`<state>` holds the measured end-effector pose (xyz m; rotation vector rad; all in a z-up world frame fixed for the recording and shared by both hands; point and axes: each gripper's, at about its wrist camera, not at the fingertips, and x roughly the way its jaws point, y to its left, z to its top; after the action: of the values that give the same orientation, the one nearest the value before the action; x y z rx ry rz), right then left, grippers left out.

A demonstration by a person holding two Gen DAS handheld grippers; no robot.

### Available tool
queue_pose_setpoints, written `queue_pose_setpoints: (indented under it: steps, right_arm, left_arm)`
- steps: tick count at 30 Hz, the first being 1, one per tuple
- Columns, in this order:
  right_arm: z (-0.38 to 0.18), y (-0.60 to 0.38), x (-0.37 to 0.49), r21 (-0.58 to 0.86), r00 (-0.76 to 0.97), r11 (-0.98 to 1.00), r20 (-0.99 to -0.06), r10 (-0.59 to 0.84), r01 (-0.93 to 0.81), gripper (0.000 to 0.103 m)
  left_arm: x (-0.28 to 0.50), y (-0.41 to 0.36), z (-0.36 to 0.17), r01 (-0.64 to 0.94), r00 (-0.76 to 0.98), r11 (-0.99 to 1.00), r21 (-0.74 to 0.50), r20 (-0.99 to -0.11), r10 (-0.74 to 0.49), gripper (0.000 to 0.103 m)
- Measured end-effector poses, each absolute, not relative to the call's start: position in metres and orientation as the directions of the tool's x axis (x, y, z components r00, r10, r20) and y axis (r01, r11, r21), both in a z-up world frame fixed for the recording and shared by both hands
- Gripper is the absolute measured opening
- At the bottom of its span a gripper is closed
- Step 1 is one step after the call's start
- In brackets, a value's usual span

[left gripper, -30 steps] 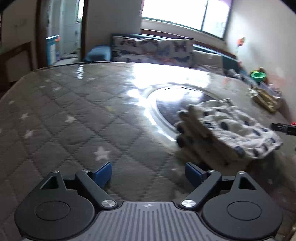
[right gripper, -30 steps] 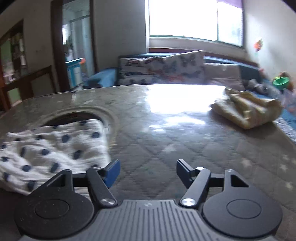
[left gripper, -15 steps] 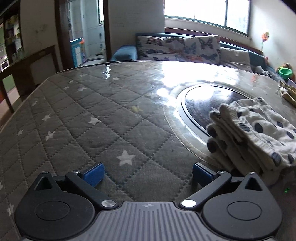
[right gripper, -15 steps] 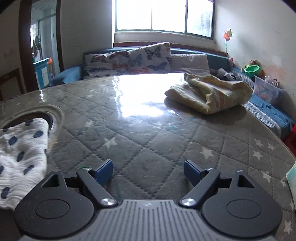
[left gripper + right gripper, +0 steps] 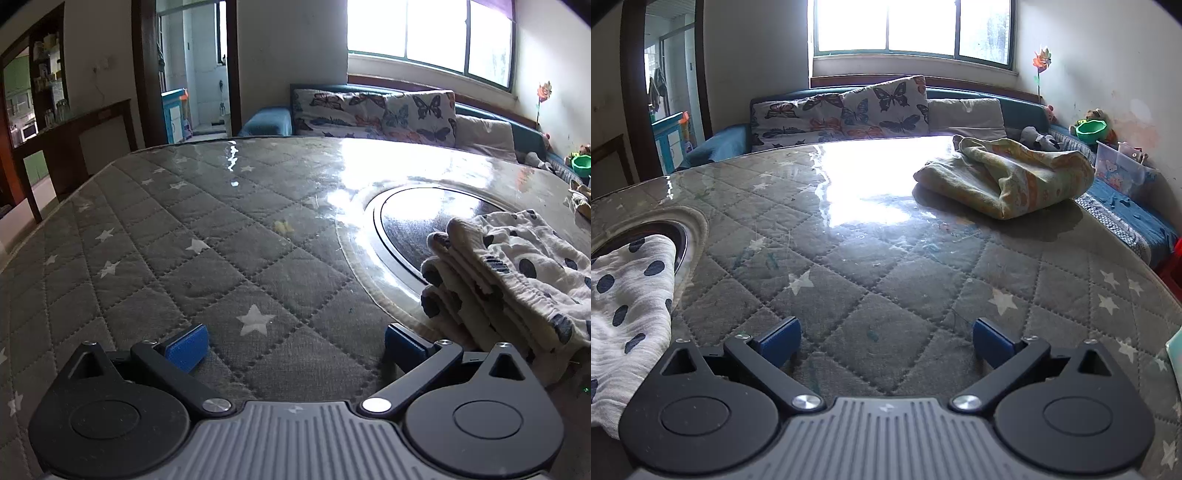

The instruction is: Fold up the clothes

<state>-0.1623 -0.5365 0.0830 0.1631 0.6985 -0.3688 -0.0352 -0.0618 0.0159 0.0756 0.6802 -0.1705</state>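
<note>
A folded white cloth with dark blue dots [image 5: 517, 280] lies on the quilted grey table at the right of the left wrist view, partly over the round dark inset [image 5: 417, 221]. It also shows at the left edge of the right wrist view [image 5: 628, 299]. My left gripper [image 5: 293, 345] is open and empty, to the left of the cloth, low over the table. My right gripper [image 5: 886, 341] is open and empty, to the right of the cloth. A crumpled yellow patterned cloth [image 5: 1008, 177] lies at the far right of the table.
The table [image 5: 886, 258] has a grey star-quilted cover under a glossy sheet. A sofa with butterfly cushions [image 5: 849, 110] runs behind it under the window. A clear storage box [image 5: 1123, 170] and a green toy [image 5: 1091, 129] stand at the right wall. A doorway [image 5: 192, 92] opens at the left.
Both grippers have drawn away from the dotted cloth, the left one to the left and the right one to the right. The folded cloth stays on the table.
</note>
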Motion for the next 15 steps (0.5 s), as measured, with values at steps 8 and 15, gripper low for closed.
queue_pose_setpoints:
  steps: [8,15]
  right_arm:
    - [0.0827,-0.5333,-0.162,0.024,0.703,0.922,-0.654,-0.277,0.386,0.103]
    - [0.0811,-0.5361,-0.1594,0.027,0.704,0.922,-0.655,-0.275,0.386,0.103]
  left_arm:
    - [-0.0356,-0.0612,0.0157,0.182,0.768,0.983,0.011,-0.626,-0.135,0.103]
    - [-0.0334,-0.0623,0.0155,0.182,0.768,0.983,0.01,-0.626,-0.136,0.103]
